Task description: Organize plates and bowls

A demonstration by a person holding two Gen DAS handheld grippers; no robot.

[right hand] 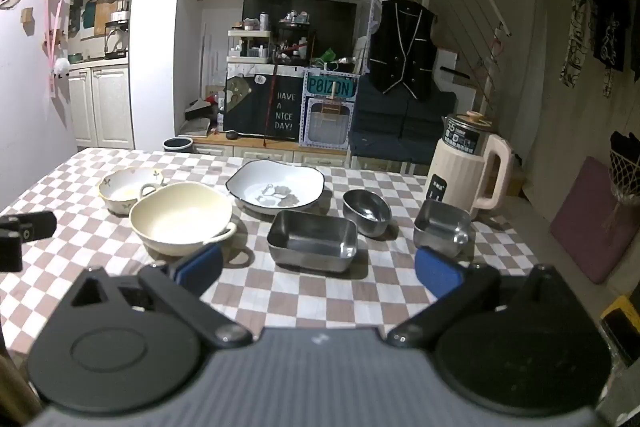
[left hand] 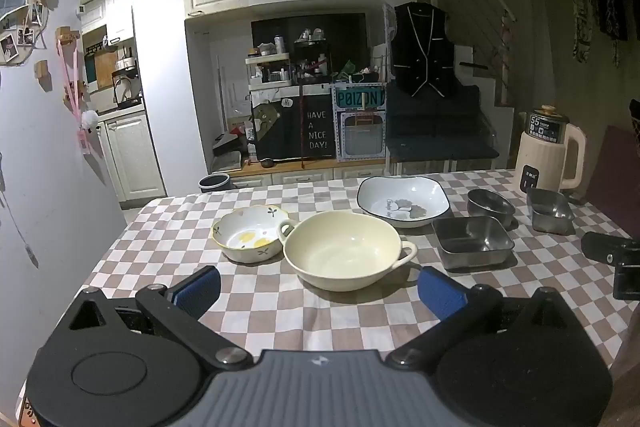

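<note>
On the checkered tablecloth (left hand: 260, 311) stand a cream two-handled bowl (left hand: 346, 249), a lemon-patterned bowl (left hand: 250, 233) at its left, and a white dark-rimmed plate (left hand: 404, 201) behind. To the right are a square steel dish (left hand: 472, 241), a round steel bowl (left hand: 490, 205) and another steel container (left hand: 550, 209). My left gripper (left hand: 320, 291) hangs open just in front of the cream bowl, holding nothing. My right gripper (right hand: 318, 267) is open too, near the square steel dish (right hand: 312, 239), with the cream bowl (right hand: 182, 217) at its left and the steel container (right hand: 442, 225) at its right.
A cream electric kettle (right hand: 466, 167) stands at the table's far right corner. The right gripper's black body (left hand: 616, 263) shows at the right edge of the left wrist view. A wall (left hand: 40, 167) runs along the table's left side. Cabinets and a cluttered shelf lie beyond the far edge.
</note>
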